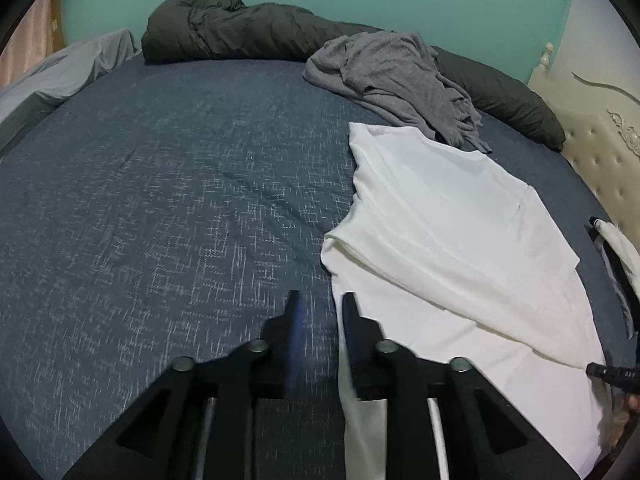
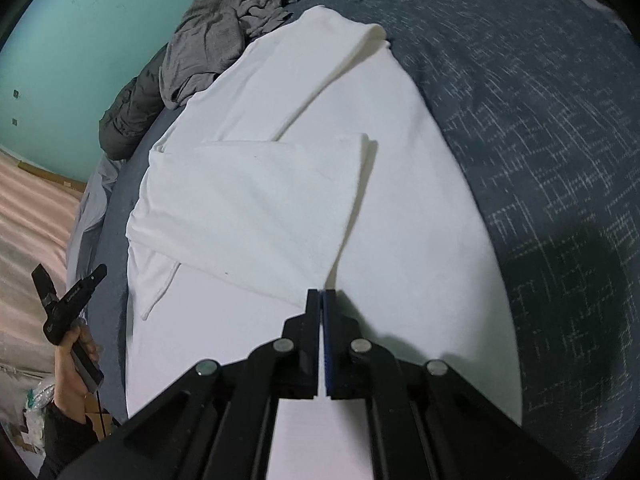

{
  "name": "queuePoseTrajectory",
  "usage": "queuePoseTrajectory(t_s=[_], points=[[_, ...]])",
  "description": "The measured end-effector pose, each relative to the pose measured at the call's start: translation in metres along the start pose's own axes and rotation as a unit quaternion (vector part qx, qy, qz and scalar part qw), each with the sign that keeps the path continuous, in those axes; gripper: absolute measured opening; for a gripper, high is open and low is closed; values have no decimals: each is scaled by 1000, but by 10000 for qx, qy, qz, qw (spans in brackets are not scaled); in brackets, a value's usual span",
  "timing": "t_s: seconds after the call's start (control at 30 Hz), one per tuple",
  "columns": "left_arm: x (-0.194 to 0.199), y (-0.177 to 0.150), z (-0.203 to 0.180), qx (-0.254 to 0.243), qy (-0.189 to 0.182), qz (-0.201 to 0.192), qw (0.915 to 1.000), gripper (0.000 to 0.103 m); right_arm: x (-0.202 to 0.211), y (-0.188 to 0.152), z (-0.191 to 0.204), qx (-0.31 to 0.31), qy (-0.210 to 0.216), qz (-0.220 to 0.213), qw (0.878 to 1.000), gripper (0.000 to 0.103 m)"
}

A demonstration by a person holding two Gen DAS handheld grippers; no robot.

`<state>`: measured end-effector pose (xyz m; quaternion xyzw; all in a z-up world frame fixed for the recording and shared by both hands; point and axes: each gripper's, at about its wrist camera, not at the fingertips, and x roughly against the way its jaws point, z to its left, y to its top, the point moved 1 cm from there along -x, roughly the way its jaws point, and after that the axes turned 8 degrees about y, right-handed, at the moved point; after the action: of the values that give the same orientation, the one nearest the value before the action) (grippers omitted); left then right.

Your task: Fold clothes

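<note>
A white shirt [image 1: 460, 216] lies spread on the dark blue bed [image 1: 160, 200], with one side flap folded over its middle [image 2: 256, 208]. My left gripper [image 1: 320, 304] is open at the shirt's left edge; its right finger is over the white cloth, its left finger over the bedsheet, and nothing is between them. In the right wrist view a hand holds that left gripper [image 2: 70, 276] beside the bed. My right gripper [image 2: 322, 296] is shut, and the corner of the folded flap meets its fingertips. Its black tip [image 1: 608, 372] also shows at the shirt's right edge.
A crumpled grey garment [image 1: 400, 76] lies just behind the white shirt. A dark rolled duvet [image 1: 240, 28] runs along the teal wall. A tufted cream headboard [image 1: 600, 148] is at the right. A light grey sheet [image 1: 72, 68] hangs at the far left corner.
</note>
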<state>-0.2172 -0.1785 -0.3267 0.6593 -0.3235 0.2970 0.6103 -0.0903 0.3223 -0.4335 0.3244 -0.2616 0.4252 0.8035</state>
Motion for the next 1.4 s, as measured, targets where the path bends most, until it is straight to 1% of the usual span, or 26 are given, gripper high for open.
queuePoseTrajectory(t_s=[0.07,0.1,0.13,0.2,0.3,0.4,0.47,0.5,0.63,0.73,0.8,0.93,1.0,1.07,1.1,1.13,1.23,1.3,1.4], points=[[-10,7,-2,19,-79,94,9999,30,2,-2,-3,-43,38,-62,10000,1],[-16,11,-4,25,-122,146,9998,33,4,-2,-5,-98,103,-133,9998,1],[-22,15,-6,18,-157,184,9997,40,7,-2,-7,-151,166,-222,9995,2],[-33,23,-10,12,-198,208,9996,48,16,-1,-8,-183,289,-458,9984,2],[-50,35,-14,80,-275,275,9992,48,25,1,-8,-118,414,-763,9962,3],[-64,43,-17,91,-314,317,9990,48,25,3,-3,103,353,-828,9959,3],[-72,45,-13,281,-502,372,9977,22,23,3,-1,169,378,-836,9956,3],[-74,44,-11,346,-517,383,9973,7,23,3,0,182,402,-835,9955,3],[-69,40,-5,371,-439,250,9980,5,23,5,6,357,398,-840,9950,3],[-67,36,3,593,-480,230,9968,5,21,4,11,501,381,-817,9947,3],[-69,33,0,579,-382,262,9972,5,18,4,13,562,333,-769,9949,3],[-71,30,-6,558,-286,197,9978,5,19,9,21,657,249,-743,9948,3],[-73,28,-6,590,-292,178,9977,6,24,18,31,783,199,-804,9935,4],[-74,26,-4,659,-320,136,9972,6,22,31,46,931,185,-754,9926,17],[-74,26,-3,683,-335,111,9970,7,17,39,54,1002,199,-670,9925,29],[-74,25,-2,677,-347,87,9971,7,11,48,65,1098,216,-569,9921,35],[-75,23,-2,661,-384,14,9971,7,-12,77,105,1500,253,-220,9881,35],[-75,22,-1,655,-408,-51,9970,7,-32,98,137,1861,257,-34,9822,36],[-78,22,0,627,-434,-65,9971,7,-73,129,184,2276,315,287,9728,36]])
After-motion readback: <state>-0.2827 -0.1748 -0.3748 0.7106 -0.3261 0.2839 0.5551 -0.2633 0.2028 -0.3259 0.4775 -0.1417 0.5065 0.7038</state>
